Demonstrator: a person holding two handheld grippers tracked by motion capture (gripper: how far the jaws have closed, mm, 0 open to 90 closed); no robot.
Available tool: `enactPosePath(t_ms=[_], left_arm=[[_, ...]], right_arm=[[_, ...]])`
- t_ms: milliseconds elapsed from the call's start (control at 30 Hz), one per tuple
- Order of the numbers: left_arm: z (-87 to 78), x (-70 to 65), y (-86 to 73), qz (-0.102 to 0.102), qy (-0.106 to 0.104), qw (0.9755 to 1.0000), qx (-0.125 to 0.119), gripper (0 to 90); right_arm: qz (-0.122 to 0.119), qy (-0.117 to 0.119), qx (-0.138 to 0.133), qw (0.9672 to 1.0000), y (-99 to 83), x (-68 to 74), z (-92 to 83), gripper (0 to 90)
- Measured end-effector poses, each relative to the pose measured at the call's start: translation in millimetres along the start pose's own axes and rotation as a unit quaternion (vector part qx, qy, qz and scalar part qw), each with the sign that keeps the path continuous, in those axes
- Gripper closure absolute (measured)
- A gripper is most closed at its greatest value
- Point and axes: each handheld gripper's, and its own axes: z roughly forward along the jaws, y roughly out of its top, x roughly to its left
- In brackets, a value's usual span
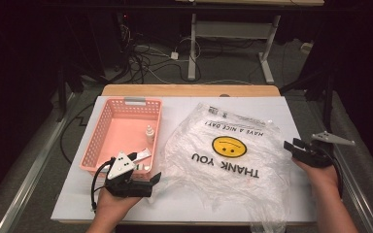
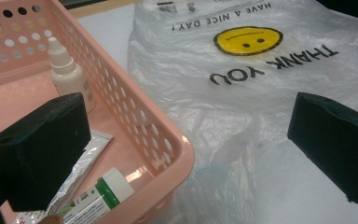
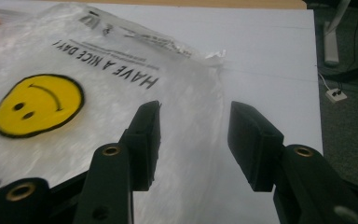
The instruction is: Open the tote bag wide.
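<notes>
The person's two forearms come in at the near table edge, one gripper in each hand. The left gripper (image 1: 145,184) hovers at the near right corner of the pink basket (image 1: 105,109), jaws wide apart with nothing between them; one jaw hangs over the basket, the other over the clear plastic bag (image 1: 223,160). The right gripper (image 1: 291,147) sits at the bag's right edge, jaws parted and empty, the plastic below and ahead of them. The bag lies flat and crumpled across the middle of the white table top (image 1: 291,109), smiley face (image 1: 228,146) up, touching the basket's right wall. Bare table shows beyond the bag and along its right side. In the basket stand a small dropper bottle (image 2: 68,74) and, nearer, a green-and-white tube (image 2: 98,196).
</notes>
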Motion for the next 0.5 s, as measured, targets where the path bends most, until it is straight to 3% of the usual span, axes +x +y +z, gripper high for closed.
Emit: enactPosePath(t_ms=[33,167,300,400,500], left_arm=[[0.0,0.2,0.3,0.001,0.003,1.0,-0.002,0.0],[1.8,0.1,-0.5,0.002,0.007,1.0,-0.004,0.0],[4.6,-0.4,-1.9,0.003,0.004,1.0,0.002,0.0],[5.7,-1.4,-2.1,0.004,0.003,1.0,0.002,0.0],[6.3,-2.4,-2.4,0.006,0.001,1.0,0.002,0.0]], right_arm=[[0.005,-0.005,0.005,1.0,7.4,-6.4,13.7,54.9],[0.018,-0.012,0.012,0.9997,27.4,-17.6,36.7,54.2],[0.027,-0.004,0.022,0.9994,45.5,-22.4,58.3,51.1],[0.033,-0.001,0.047,0.9984,46.3,-22.8,78.6,45.6],[0.024,-0.001,0.08,0.9965,40.4,-20.1,94.8,42.9]])
